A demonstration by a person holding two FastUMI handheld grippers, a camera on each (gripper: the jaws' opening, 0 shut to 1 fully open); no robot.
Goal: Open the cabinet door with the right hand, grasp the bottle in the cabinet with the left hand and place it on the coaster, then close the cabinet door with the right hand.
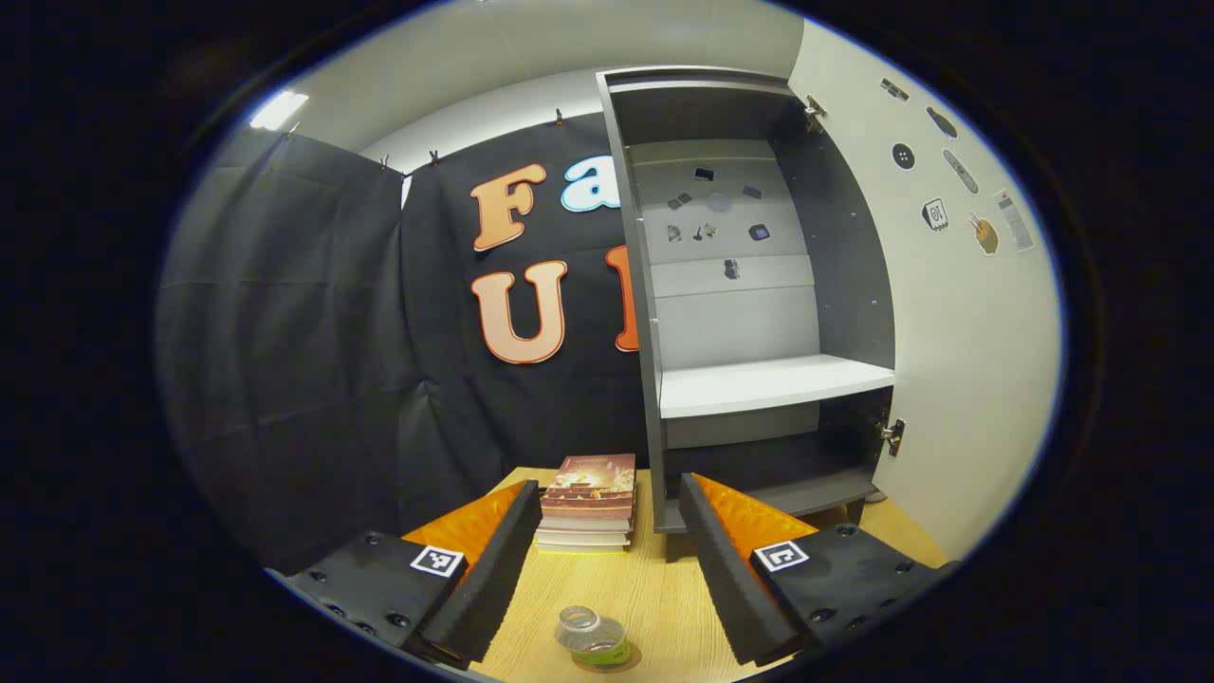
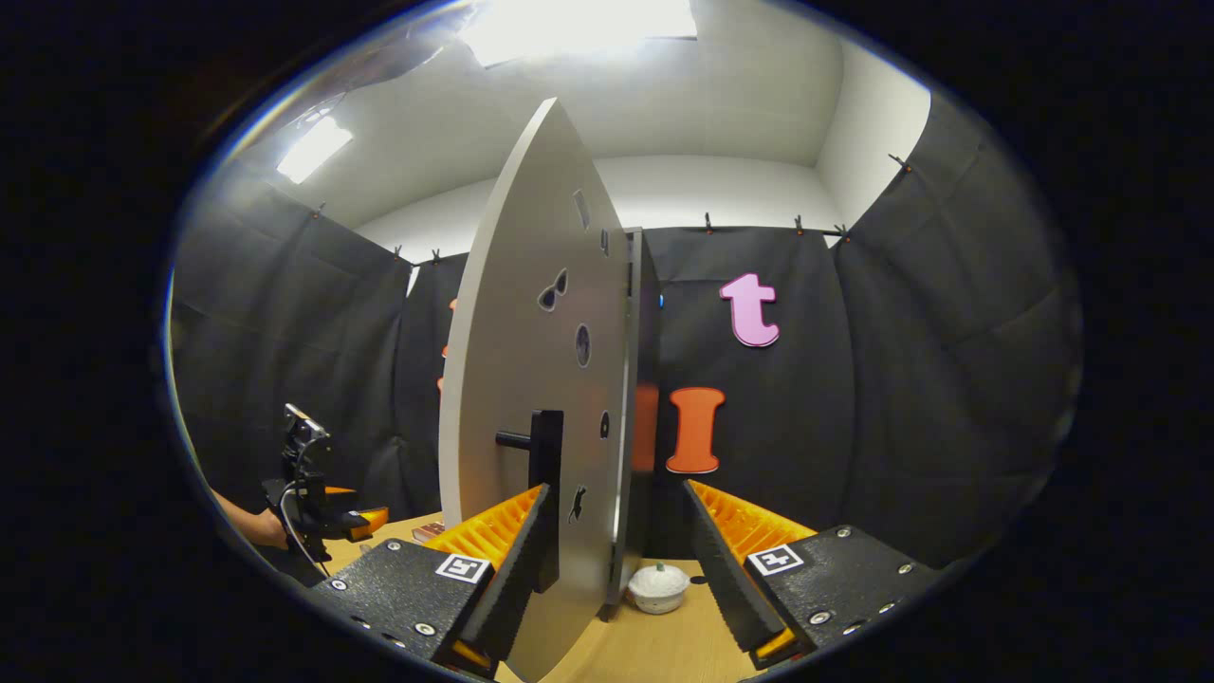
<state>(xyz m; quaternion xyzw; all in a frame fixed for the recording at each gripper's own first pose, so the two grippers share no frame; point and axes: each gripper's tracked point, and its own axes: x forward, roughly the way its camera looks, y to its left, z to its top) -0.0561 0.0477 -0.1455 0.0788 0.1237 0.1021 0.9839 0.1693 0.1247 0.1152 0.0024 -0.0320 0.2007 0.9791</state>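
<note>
Now hand-held gripper wide open above bottle.

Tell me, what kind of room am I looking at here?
Probably a staged recording booth, not a home: black cloth walls clipped up around a wooden table, with a lone grey cabinet and books.

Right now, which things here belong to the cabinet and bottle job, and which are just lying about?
Job: cabinet, cabinet door, door handle, bottle on the coaster, left gripper, right gripper.
Lying about: stack of books, small white lidded pot.
</note>
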